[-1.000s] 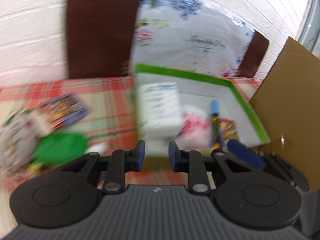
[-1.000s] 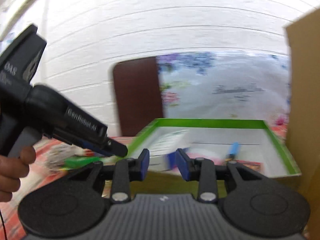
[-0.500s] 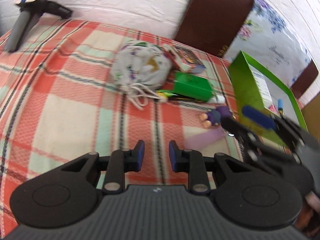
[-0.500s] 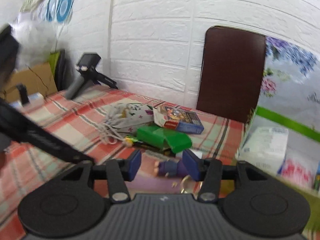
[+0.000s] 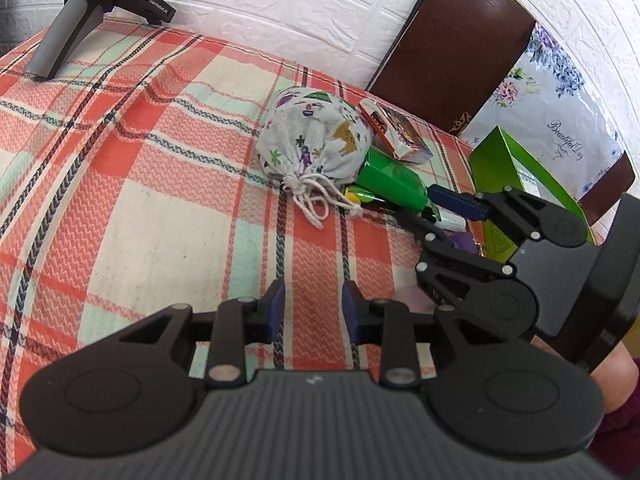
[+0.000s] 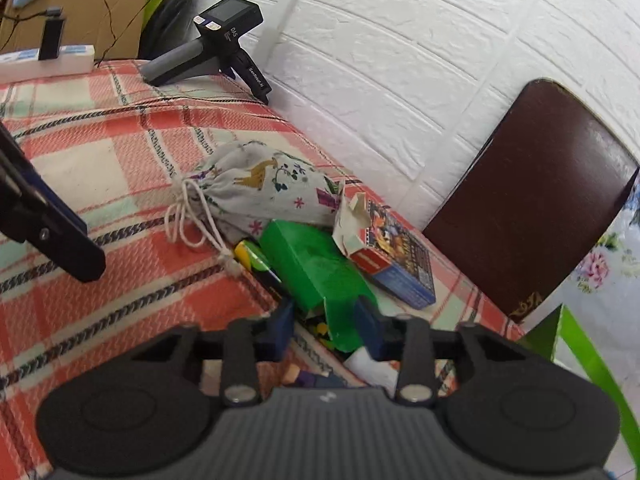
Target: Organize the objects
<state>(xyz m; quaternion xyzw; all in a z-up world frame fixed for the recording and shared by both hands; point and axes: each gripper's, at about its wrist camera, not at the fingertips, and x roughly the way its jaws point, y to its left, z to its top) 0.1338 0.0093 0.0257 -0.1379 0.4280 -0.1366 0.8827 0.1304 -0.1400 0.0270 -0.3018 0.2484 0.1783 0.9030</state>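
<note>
A printed drawstring pouch [image 5: 316, 140] [image 6: 260, 184], a green box [image 5: 390, 180] [image 6: 316, 264], a colourful card box [image 5: 396, 130] [image 6: 392, 256] and a yellow-black marker [image 6: 256, 258] lie in a pile on the plaid cloth. My right gripper [image 6: 325, 322] [image 5: 440, 216] is open, its fingers on either side of the green box's near flap. A small purple figure [image 6: 316, 378] lies under it. My left gripper [image 5: 313, 312] is open and empty above bare cloth, short of the pouch. The green-rimmed tray [image 5: 508, 164] [image 6: 580, 344] stands at the right.
A spare handheld gripper [image 5: 80, 4] [image 6: 212, 52] lies at the table's far edge by the white brick wall. A dark chair back [image 5: 452, 52] [image 6: 528, 200] stands behind the pile. A cardboard box [image 6: 76, 16] and a white strip [image 6: 44, 62] are at far left.
Both grippers swung away from the tray to the pile on the cloth. The right gripper came down around the green box; the left one lowered over bare cloth.
</note>
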